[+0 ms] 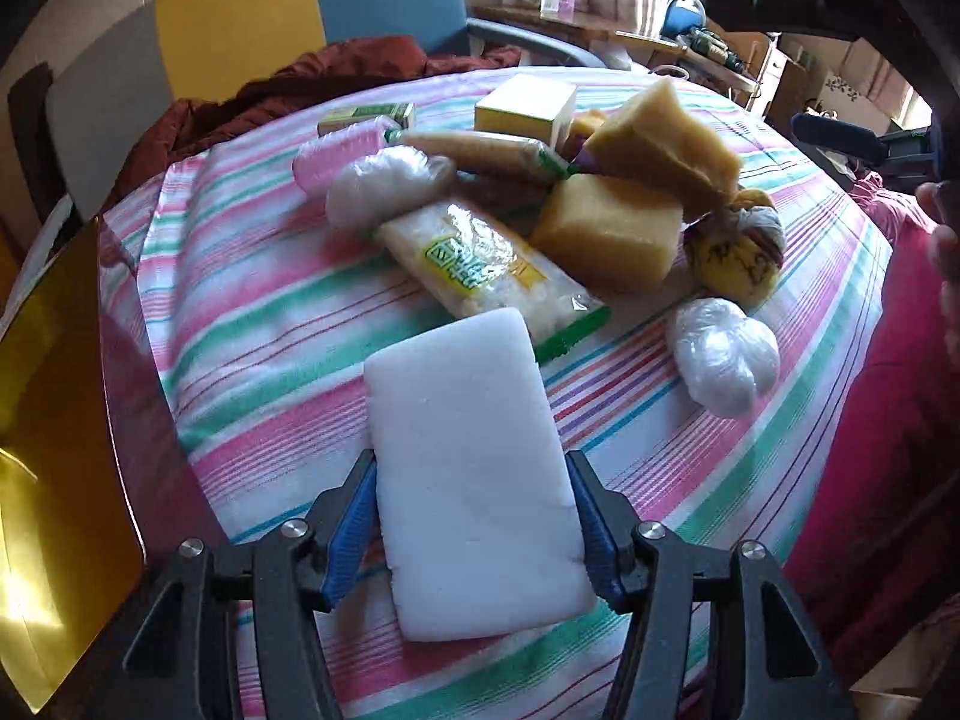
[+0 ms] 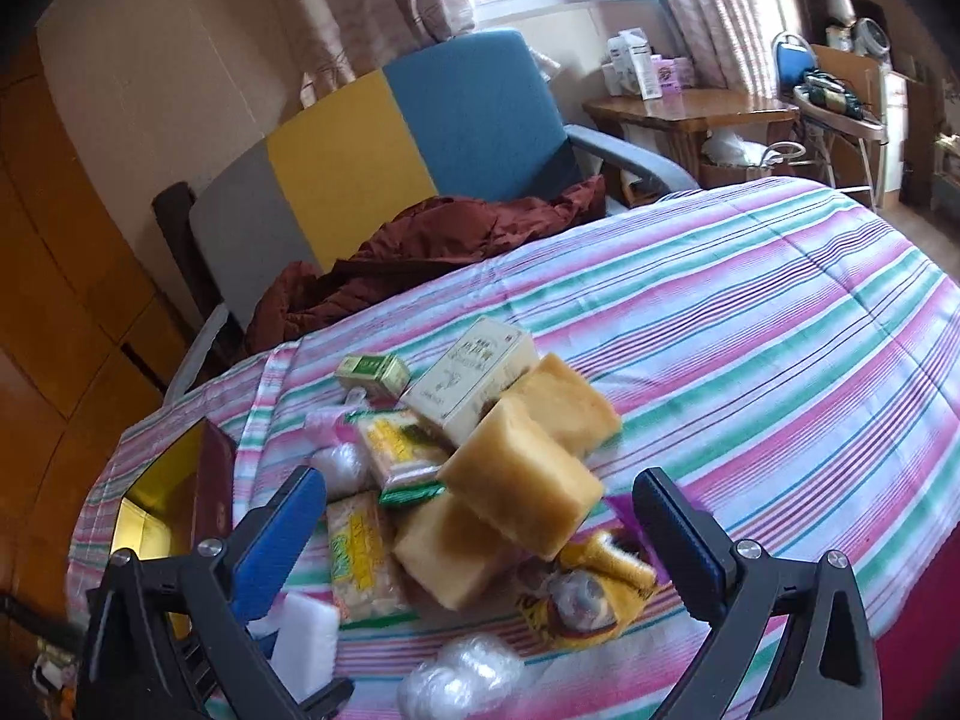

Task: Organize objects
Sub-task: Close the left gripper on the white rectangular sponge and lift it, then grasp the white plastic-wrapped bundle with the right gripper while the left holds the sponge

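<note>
White foam block (image 1: 474, 468) clamped across its width by the left tool (image 1: 474, 516), lower centre of the left view.

Blue pads press both long edges; the block looks light, soft and compressible, so a mid-length hold seems safest against tilting. Beyond it, upper centre, lie tan sponges (image 1: 606, 231), snack packets (image 1: 480, 267) and plastic-wrapped bundles (image 1: 723, 357) on the striped bed (image 1: 252, 300). Right tool (image 2: 480, 534) hangs open and empty above that pile.
</note>
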Demonstrator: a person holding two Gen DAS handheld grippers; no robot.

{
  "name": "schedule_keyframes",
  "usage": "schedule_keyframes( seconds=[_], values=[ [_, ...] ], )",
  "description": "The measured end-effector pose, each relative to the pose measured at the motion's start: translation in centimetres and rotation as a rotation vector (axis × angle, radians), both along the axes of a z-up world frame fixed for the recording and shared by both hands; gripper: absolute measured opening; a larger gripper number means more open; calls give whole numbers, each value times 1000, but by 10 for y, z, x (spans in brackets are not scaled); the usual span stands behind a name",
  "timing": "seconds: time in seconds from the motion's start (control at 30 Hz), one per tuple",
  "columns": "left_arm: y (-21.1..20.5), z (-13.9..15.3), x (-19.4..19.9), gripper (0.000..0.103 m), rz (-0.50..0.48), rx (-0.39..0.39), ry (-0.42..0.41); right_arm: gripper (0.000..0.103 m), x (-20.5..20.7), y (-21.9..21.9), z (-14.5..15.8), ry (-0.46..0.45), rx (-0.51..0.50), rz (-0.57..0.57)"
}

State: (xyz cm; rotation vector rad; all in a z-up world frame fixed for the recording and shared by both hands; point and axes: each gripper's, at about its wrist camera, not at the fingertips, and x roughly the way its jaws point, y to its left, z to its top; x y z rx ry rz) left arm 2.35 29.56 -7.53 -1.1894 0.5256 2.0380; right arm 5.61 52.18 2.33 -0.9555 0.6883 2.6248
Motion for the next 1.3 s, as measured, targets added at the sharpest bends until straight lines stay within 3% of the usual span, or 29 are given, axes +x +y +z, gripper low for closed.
schedule_keyframes(
  seconds=[0.23,0.3,0.37,0.73,0.93,1.0,1.03,1.07,1.1,1.2,1.3],
  values=[
    [-1,-1,-2,61,-8,26,-1,96,2,-21,-7,-136,-42,110],
    [-2,-1,0,62,-6,37,-4,83,3,-29,-11,-199,-37,124],
    [-3,-2,1,62,-12,48,0,77,5,-34,-16,-256,-33,137],
    [-9,0,0,60,-25,98,-5,76,-8,-41,-64,-503,-153,84],
    [-15,0,0,60,-15,116,-19,77,-11,-37,-82,-573,-169,52],
    [-18,-1,0,60,-14,130,-21,67,-12,-40,-91,-610,-172,71],
    [-18,-1,1,60,-14,130,-18,61,-14,-45,-87,-612,-125,86],
    [-17,0,2,60,-16,123,-15,42,-16,-49,-84,-600,-117,111],
    [-17,1,2,60,-16,122,-14,33,-18,-52,-85,-609,-109,124],
    [-19,2,0,59,-12,123,-16,31,-21,-60,-83,-622,-43,145],
    [-20,14,2,59,-11,151,12,29,-16,-56,-76,-589,-48,139]
  ],
)
